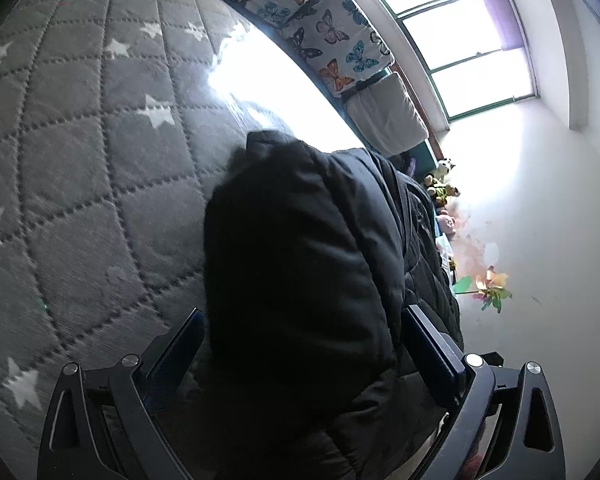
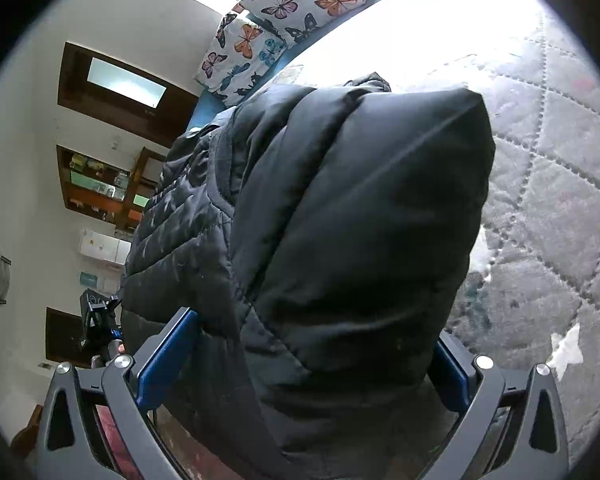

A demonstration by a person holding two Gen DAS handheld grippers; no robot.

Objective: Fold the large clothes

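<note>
The left tongs [image 1: 302, 340] stand with their two dark-blue fingers [image 1: 180, 344] spread as wide as they go. A bulging fold of the black padded jacket [image 1: 300, 248] lies between them; the left finger stands clear of the cloth with the grey quilt [image 1: 92, 152] showing in the gap, while the right finger sits just beside or against the jacket's edge (too dark there to tell which). The pads do not squeeze the cloth.

The right tongs [image 2: 314, 356] also have their fingers [image 2: 168, 356] far apart, with a thick puffed part of the same jacket [image 2: 360, 220] filling the space between them and rising ahead of the tips. Both fingers lie close against the cloth, but whether they press on it cannot be told.

The jacket rests on the star-patterned quilt [image 2: 560, 200], which spreads out to the left of the left tongs and to the right of the right tongs. Beyond the jacket, further ahead of both tongs, butterfly-print pillows [image 1: 332, 40] [image 2: 268, 28] line the far edge of the bed. To the right of the left tongs, past the jacket, a paper pinwheel [image 1: 490, 288] shows against the pale wall [image 1: 540, 220]. To the left of the right tongs, wooden shelves [image 2: 104, 188] hang on the wall.
</note>
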